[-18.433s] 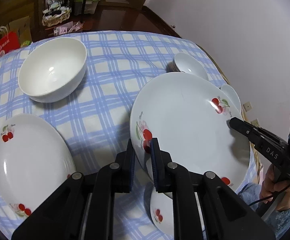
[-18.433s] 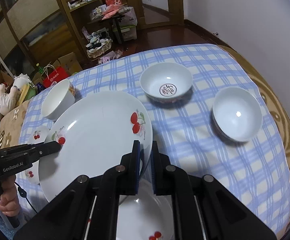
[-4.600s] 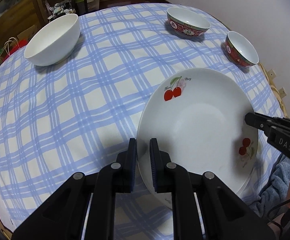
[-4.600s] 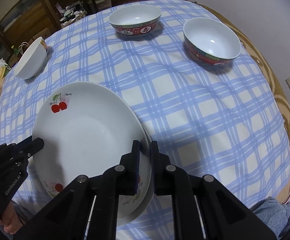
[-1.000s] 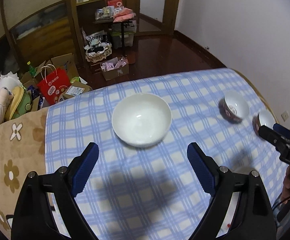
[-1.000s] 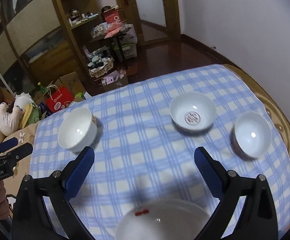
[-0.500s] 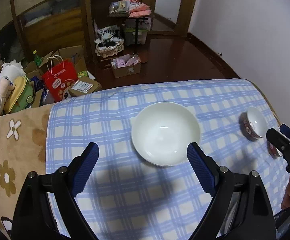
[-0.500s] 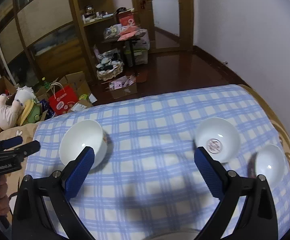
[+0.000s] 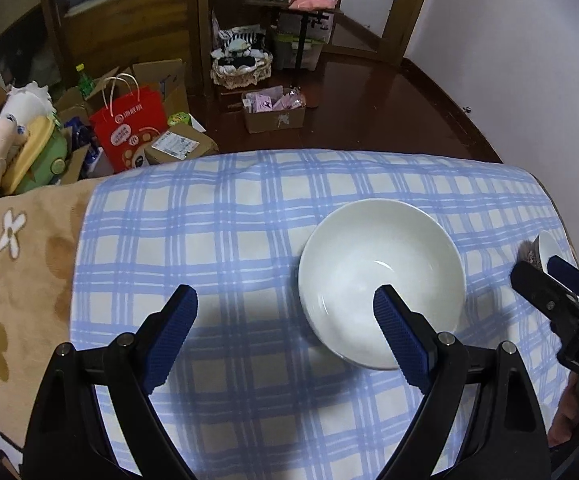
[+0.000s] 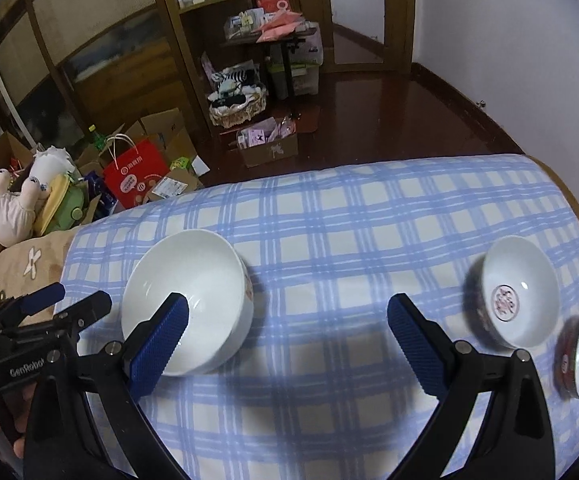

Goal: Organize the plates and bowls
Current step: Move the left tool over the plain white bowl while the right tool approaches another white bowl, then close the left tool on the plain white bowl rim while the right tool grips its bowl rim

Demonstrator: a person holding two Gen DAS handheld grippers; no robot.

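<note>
Now hovering wide apart and empty, plates released: left claw (image 9: pixel 285 312) and right claw (image 10: pixel 287 320) nearing white bowl (image 9: pixel 381 288).

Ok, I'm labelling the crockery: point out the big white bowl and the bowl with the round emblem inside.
big white bowl (image 9: pixel 377 256): left wrist view, bare inner wall.
bowl with the round emblem (image 10: pixel 506 302): right wrist view, on the emblem at its bottom.

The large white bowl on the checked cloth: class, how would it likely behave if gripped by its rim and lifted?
The large white bowl looks glazed, so probably slippery. It seems rigid ceramic, likely breakable. Deep and wide, it may tilt when held at one edge.
</note>
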